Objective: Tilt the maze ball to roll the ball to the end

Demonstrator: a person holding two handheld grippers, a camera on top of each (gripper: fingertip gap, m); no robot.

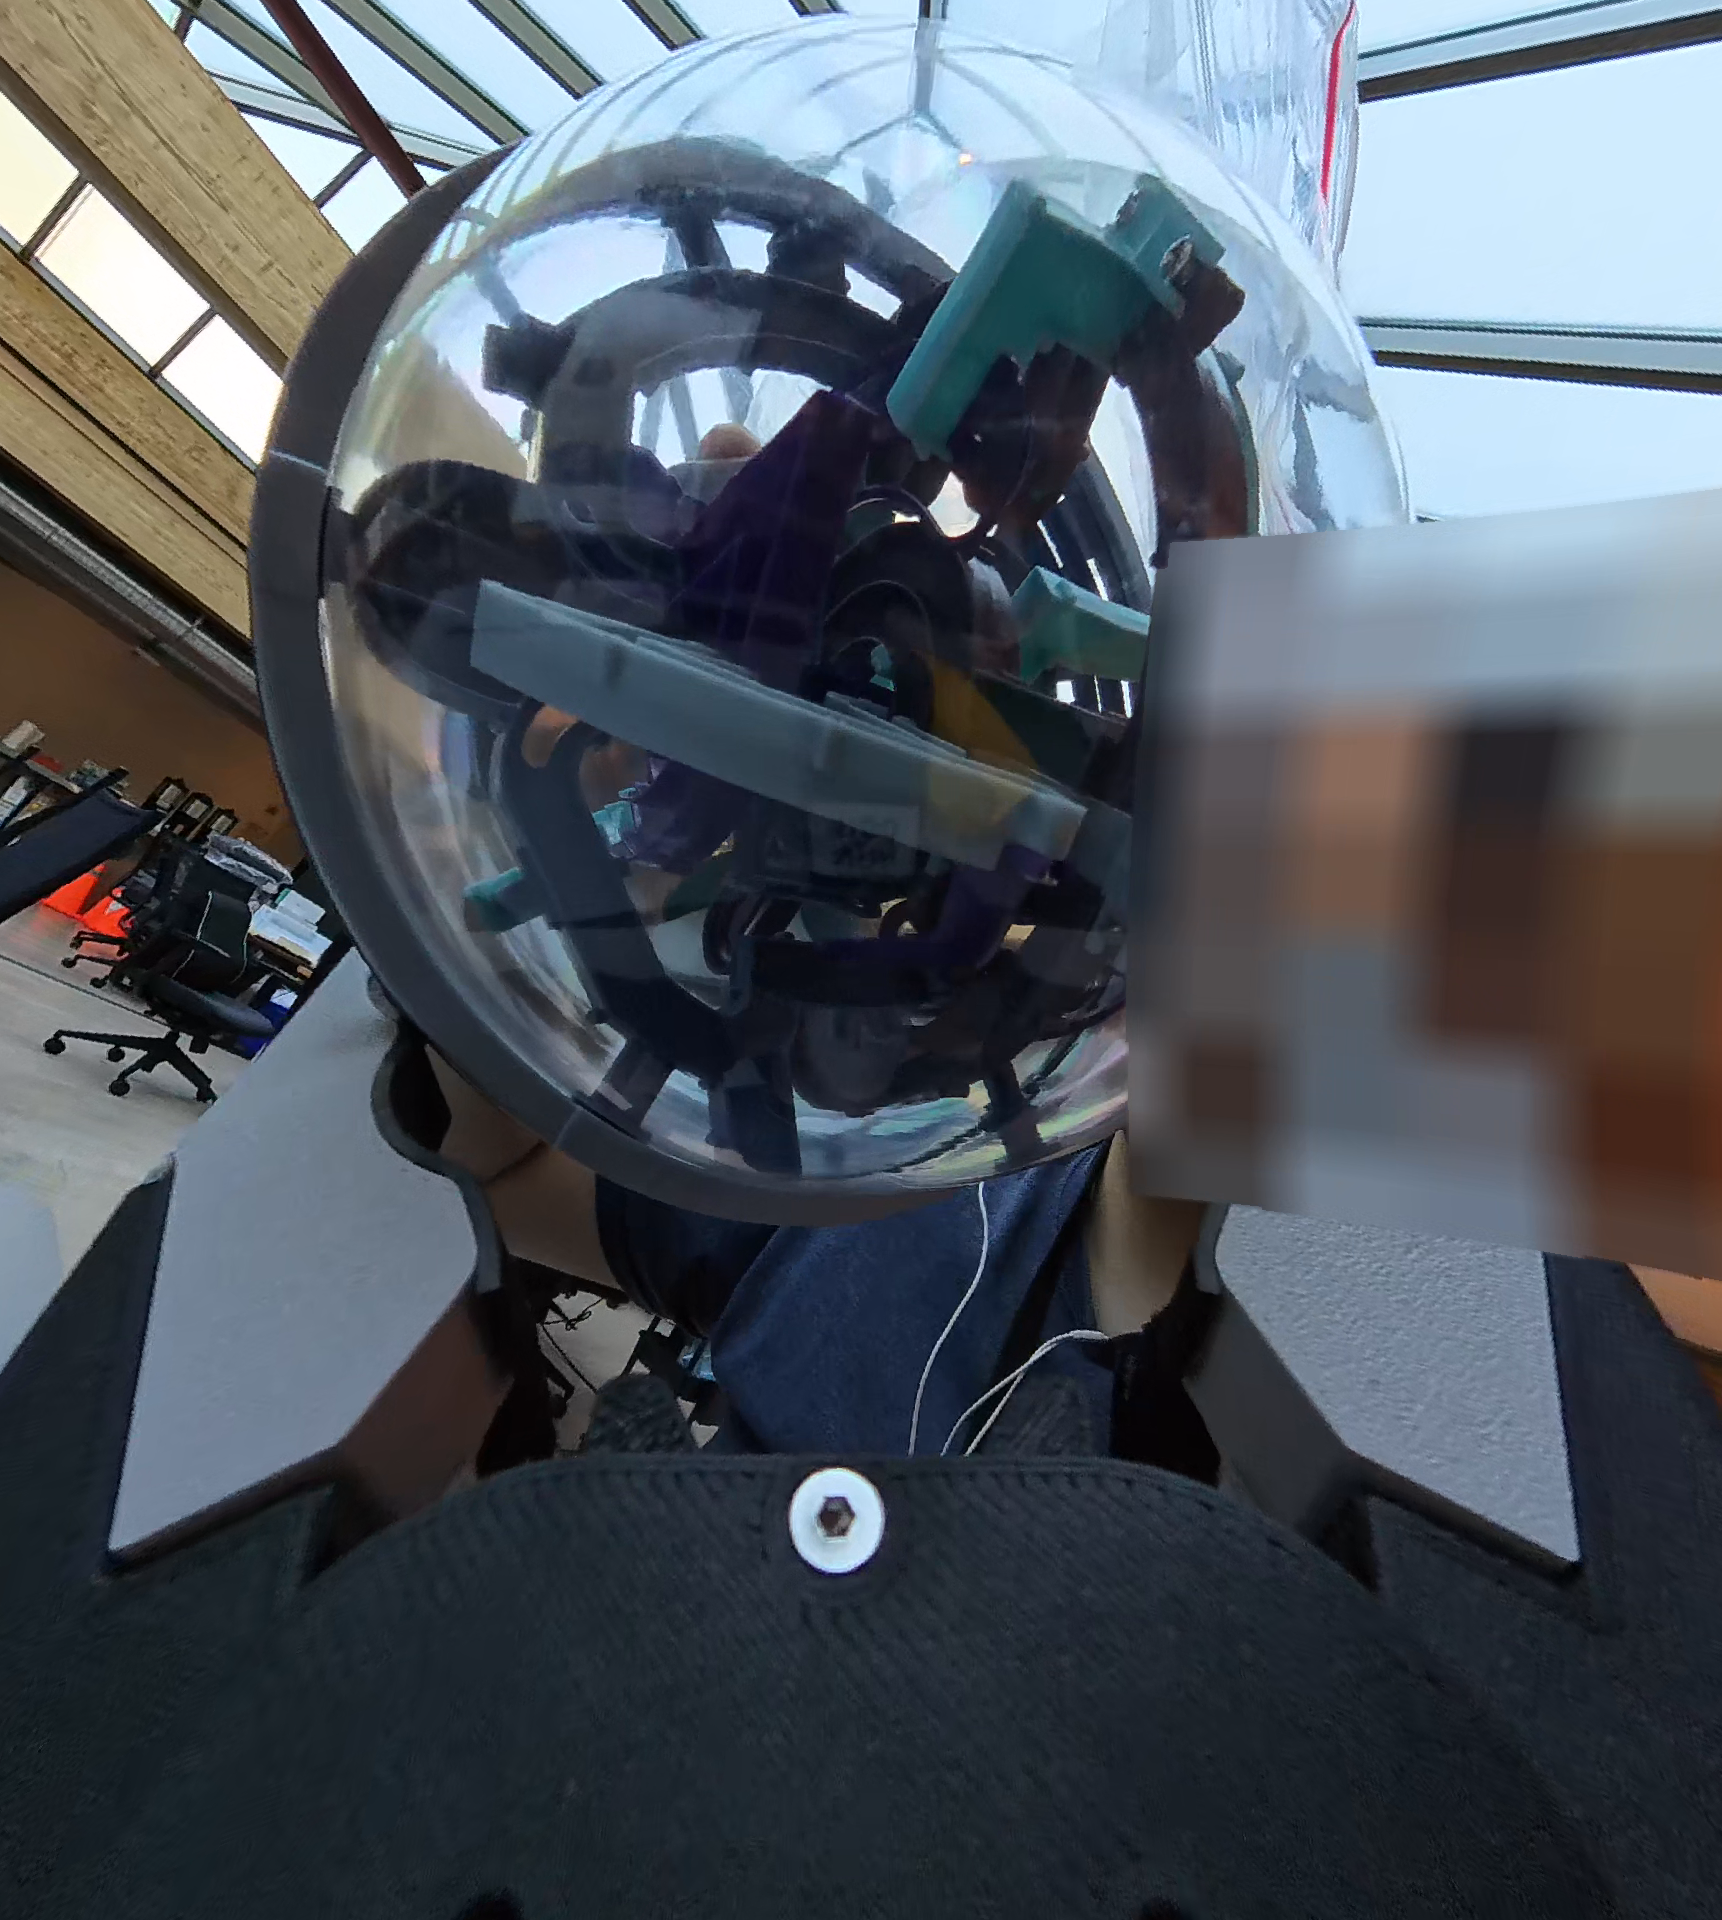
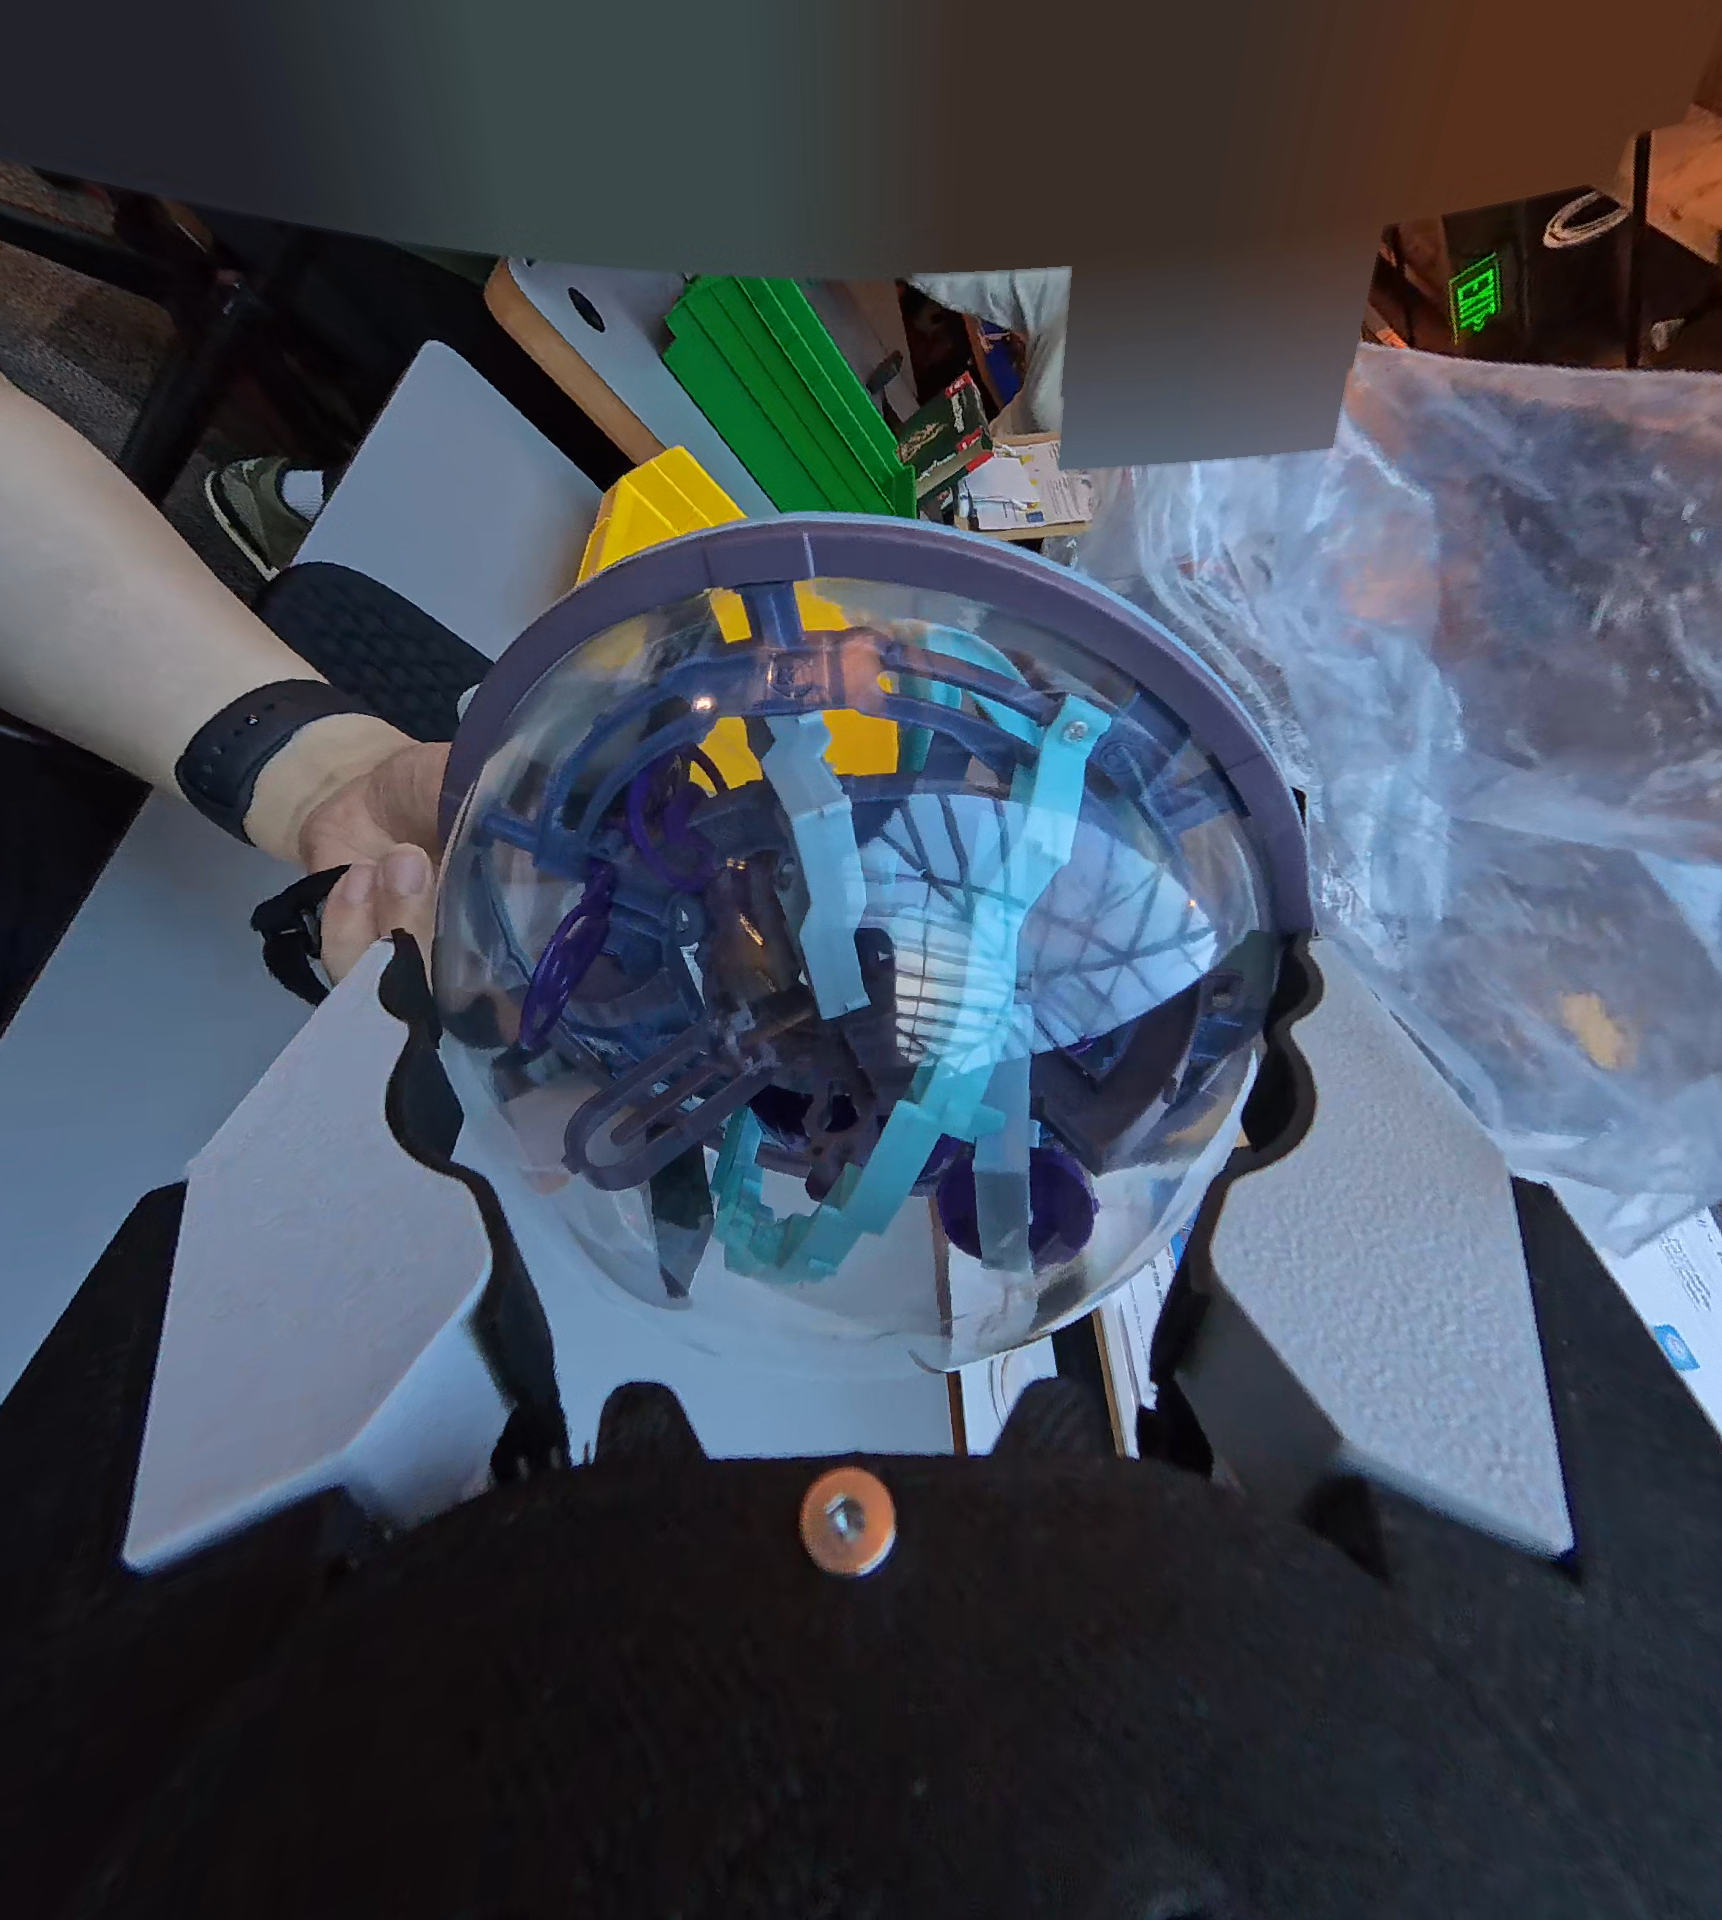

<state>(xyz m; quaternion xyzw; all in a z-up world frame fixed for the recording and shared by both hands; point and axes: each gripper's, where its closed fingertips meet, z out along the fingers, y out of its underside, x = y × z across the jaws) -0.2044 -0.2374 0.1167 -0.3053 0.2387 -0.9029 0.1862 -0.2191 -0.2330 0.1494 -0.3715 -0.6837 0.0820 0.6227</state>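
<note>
My right gripper (image 2: 852,1049) clamps the maze ball (image 2: 857,935), dark pads pressed on either flank of the clear shell, below its grey seam ring (image 2: 1096,613). My left gripper (image 1: 784,1132) cradles the same sphere (image 1: 784,644) from the other side; its fingers sit at the lower edge, spread as wide as the ball allows, contact on the right side hidden by a blurred patch. The sphere is lifted off any surface, held between both tools.

Inside: teal (image 2: 1023,883), grey and purple tracks crossing. I cannot pick out the little ball on any track.

Beyond the shell: a bare hand (image 2: 369,842) with a black wristband, a crinkled clear plastic bag (image 2: 1563,779), green and yellow plastic parts (image 2: 784,395).

Step in hand, by my reading: mid-tilt, steering. Next calls for slow, small wrist rotations, both grippers turning together, once I locate the ball.
</note>
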